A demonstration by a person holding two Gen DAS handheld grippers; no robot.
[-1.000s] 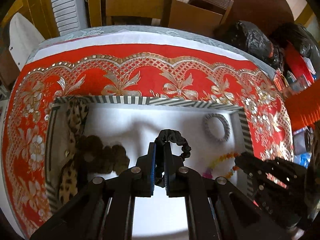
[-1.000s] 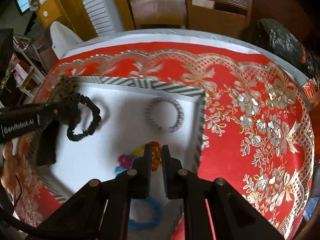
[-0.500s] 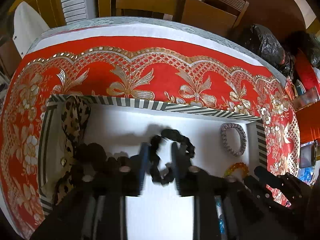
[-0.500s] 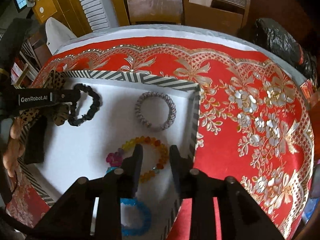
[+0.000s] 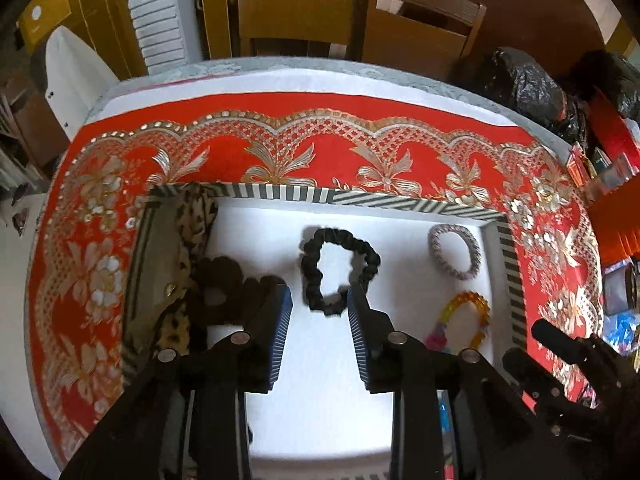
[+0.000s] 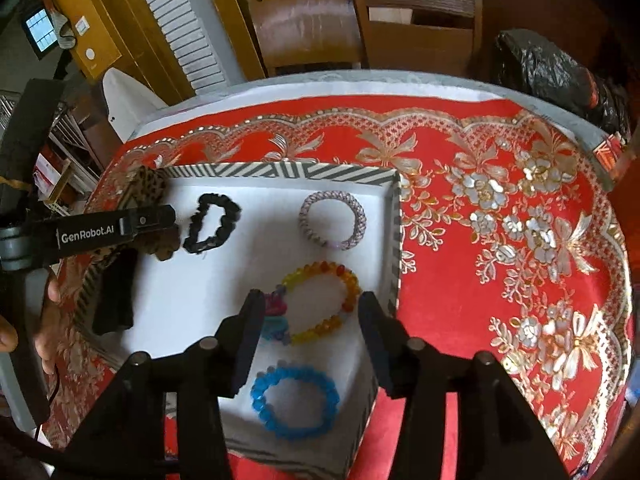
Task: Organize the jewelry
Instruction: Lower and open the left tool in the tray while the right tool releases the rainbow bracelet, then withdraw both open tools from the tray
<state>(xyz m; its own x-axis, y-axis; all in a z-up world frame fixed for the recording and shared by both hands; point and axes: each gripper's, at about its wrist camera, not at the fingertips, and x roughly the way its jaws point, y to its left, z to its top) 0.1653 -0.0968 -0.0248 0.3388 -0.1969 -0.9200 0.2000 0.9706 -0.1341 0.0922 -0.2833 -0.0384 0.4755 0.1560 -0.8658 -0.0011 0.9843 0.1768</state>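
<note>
Jewelry lies sorted in the striped tray (image 6: pixel 394 240), black scrunchie (image 5: pixel 338 270) just beyond the wide, empty left hand-held gripper (image 5: pixel 319 312), while the wide right hand-held gripper (image 6: pixel 310 316) straddles the amber bracelet (image 6: pixel 324 300), probably next to close on.

I see the tray (image 6: pixel 280 171) on the tablecloth (image 6: pixel 500 240). Inside, the scrunchie (image 6: pixel 212 224) lies left of the woven bracelet (image 6: pixel 333 220); the beaded bracelet (image 6: pixel 320 302) sits nearer me, and another bracelet (image 6: pixel 294 402) nearest. Chairs (image 6: pixel 360 28) stand behind the table.
</note>
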